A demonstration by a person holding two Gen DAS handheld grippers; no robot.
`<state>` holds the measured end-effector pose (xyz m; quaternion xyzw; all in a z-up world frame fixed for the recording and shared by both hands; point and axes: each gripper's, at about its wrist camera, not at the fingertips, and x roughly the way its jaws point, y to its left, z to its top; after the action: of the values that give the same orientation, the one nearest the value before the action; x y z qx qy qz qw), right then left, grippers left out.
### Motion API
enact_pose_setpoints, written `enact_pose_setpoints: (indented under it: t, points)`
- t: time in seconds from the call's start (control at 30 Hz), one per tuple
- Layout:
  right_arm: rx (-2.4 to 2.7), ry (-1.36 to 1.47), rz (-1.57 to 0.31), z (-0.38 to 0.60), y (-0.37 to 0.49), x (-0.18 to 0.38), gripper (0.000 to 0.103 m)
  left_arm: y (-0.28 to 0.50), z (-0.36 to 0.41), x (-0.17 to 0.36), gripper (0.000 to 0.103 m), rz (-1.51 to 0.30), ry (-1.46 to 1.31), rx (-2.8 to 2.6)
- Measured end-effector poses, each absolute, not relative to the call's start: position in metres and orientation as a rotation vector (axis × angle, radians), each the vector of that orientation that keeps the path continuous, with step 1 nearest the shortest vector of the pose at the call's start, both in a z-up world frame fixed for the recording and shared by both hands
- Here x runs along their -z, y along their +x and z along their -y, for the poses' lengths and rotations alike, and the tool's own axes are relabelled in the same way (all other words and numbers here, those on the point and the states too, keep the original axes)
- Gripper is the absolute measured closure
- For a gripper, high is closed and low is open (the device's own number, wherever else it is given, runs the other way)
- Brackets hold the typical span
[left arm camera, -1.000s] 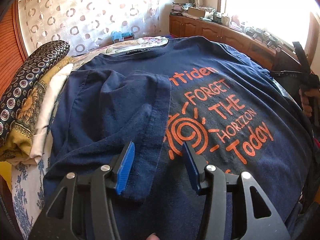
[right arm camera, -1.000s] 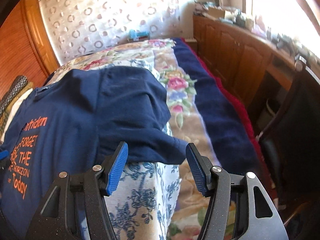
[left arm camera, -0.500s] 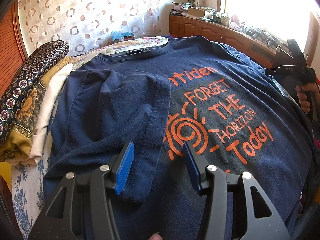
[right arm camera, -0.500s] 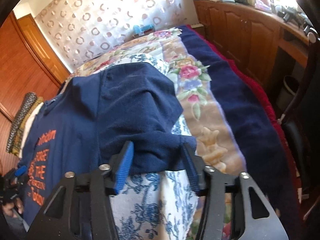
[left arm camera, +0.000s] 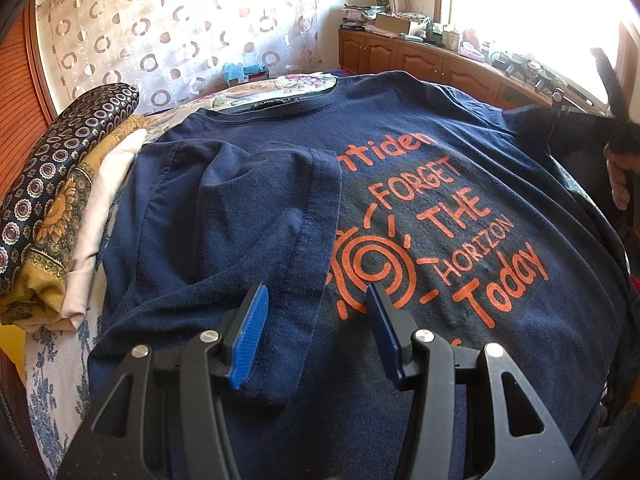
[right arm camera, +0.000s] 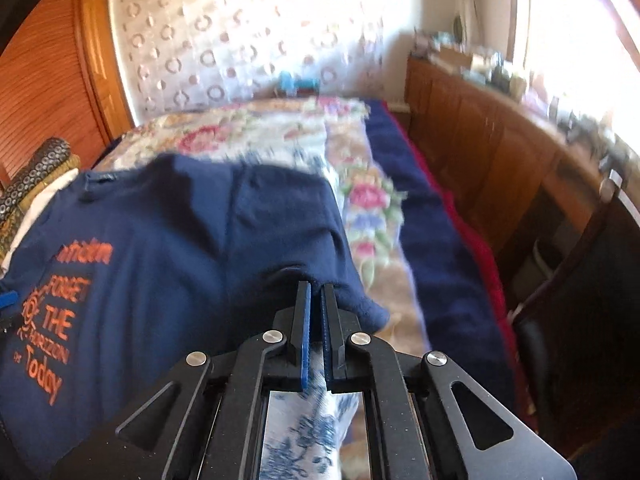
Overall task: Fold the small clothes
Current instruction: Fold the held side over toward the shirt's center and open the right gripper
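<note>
Right wrist view: right gripper [right arm camera: 316, 320] has its pads pressed together on the hem of the right sleeve [right arm camera: 280, 240] of the navy T-shirt [right arm camera: 140, 280]; a small fold of cloth shows pinched at the tips, frame is motion-blurred. T-shirt lies face up on the floral bedspread [right arm camera: 368, 208], orange print [left arm camera: 432, 240] up, collar [left arm camera: 280, 104] at the far end. Left wrist view: left sleeve [left arm camera: 248, 216] is already folded in over the chest, its edge lying beside the print; left gripper [left arm camera: 316, 324] hovers over that fold with pads about half apart, nothing between them, whether they touch the cloth is unclear. Folded fabrics [left arm camera: 60, 184] are stacked just beside the shirt's left edge. Step in hand, as I read it: bring the right sleeve across to mirror the left one. To do it well: keep the pinch firm on the hem so the thin knit doesn't slip, lift only enough to clear the shirt body, carry it across in a flat arc so the fold line runs straight from shoulder down, lay the sleeve flat before letting go. Left gripper could press the shirt body to stop it dragging. Risk: the sleeve bunches or pulls the whole shirt sideways.
</note>
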<state>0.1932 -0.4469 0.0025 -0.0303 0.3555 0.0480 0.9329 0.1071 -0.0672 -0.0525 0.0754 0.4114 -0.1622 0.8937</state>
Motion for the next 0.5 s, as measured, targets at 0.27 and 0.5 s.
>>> enact_pose_setpoints:
  t: [0.27,0.5]
  points:
    - [-0.328,-0.192,-0.62,0.36,0.168,-0.034,0.101,0.103,0.062,0.047,0.052,-0.821,0.13,0.325]
    - [-0.391,-0.235,-0.726,0.318,0.152,0.012,0.097,0.077,0.052,0.007,0.052,-0.685,0.041,0.345]
